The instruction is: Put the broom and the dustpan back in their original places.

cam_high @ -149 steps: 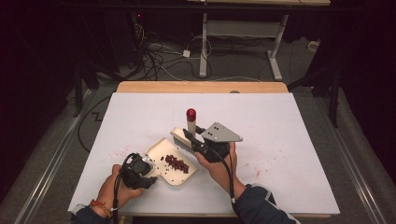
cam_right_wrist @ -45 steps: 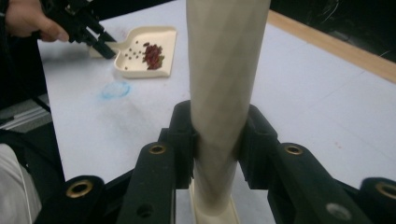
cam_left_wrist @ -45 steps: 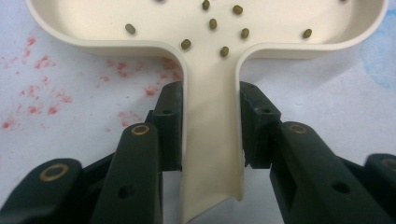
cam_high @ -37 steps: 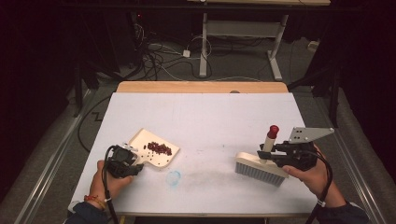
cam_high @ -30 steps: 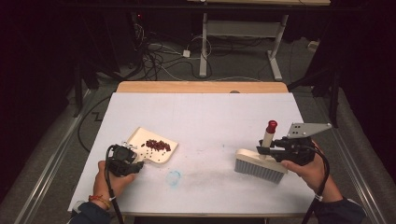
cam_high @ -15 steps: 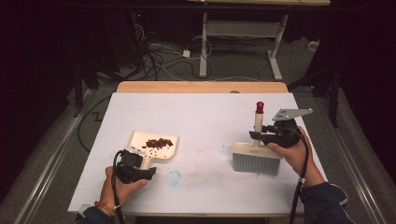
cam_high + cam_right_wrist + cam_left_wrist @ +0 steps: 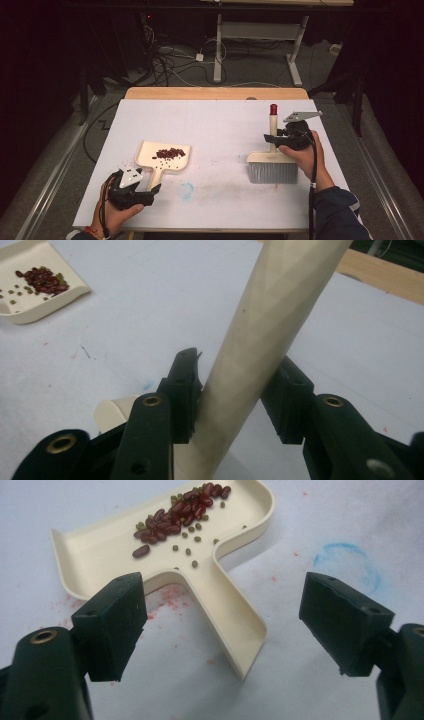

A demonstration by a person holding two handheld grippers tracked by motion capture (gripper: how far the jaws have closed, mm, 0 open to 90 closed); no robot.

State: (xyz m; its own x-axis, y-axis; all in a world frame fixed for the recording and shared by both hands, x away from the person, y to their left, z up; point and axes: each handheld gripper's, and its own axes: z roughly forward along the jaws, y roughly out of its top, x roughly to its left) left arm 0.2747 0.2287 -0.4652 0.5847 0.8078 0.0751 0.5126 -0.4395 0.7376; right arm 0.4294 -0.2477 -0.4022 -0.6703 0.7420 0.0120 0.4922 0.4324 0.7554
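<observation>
A cream dustpan [image 7: 150,150] with red and green beans [image 7: 169,152] lies on the white table at the left. My left gripper [image 7: 145,180] is just behind its handle. Its jaws have just been opening and now stand open, with the handle [image 7: 235,625] between them untouched. At the right a brush [image 7: 272,170] stands on its grey bristles, its red-tipped handle [image 7: 273,125] upright. My right gripper [image 7: 276,140] holds that handle [image 7: 280,300]. Its jaws have just been easing open, but both pads still lie against the wood.
A faint blue scribbled circle [image 7: 186,190] and red specks mark the table cover [image 7: 220,125] between pan and brush. A wooden strip [image 7: 215,93] runs along the far edge. Cables and desk legs [image 7: 218,55] lie on the floor beyond.
My left gripper has let go of the dustpan handle, opened wide and drawn back toward the near edge. My right hand has carried the brush a little left and set it upright.
</observation>
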